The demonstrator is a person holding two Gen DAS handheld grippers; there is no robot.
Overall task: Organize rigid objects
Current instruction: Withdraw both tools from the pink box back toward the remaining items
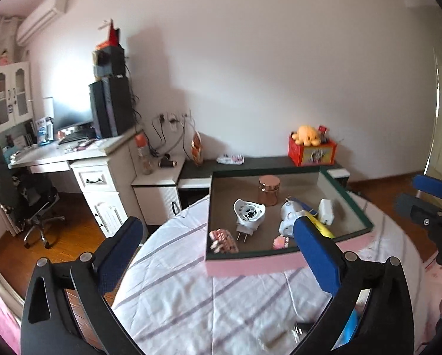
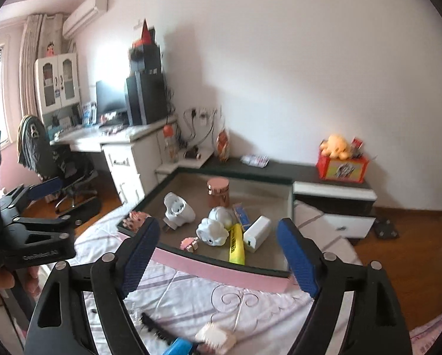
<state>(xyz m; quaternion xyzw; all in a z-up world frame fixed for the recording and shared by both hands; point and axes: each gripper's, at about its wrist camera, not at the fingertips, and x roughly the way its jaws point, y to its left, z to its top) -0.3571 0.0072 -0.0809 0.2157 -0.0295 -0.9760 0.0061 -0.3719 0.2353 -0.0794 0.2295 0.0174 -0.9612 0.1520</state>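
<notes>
A shallow box (image 1: 250,264) (image 2: 221,275) with a pink front wall lies on the bed. In it are a copper jar (image 1: 269,190) (image 2: 218,191), a white plug-in device (image 1: 248,214) (image 2: 178,208), a white cloud-shaped toy (image 2: 213,232), a yellow tube (image 2: 236,245), a white charger (image 1: 326,210) (image 2: 258,233) and small pink toys (image 1: 222,240) (image 2: 189,242). My left gripper (image 1: 218,248) is open and empty, above the bed before the box. My right gripper (image 2: 218,256) is open and empty at the box's front edge. A black brush (image 2: 155,327), a blue object (image 2: 181,346) and a pale comb-like piece (image 2: 216,337) lie on the bed below it.
The bed has a white striped sheet (image 1: 191,301). Beyond it stand a dark-topped low cabinet (image 1: 265,161), a red box with a yellow plush (image 1: 311,148) (image 2: 340,165), a white desk (image 1: 81,159) with computer towers, and an office chair (image 1: 28,201). Wooden floor lies around.
</notes>
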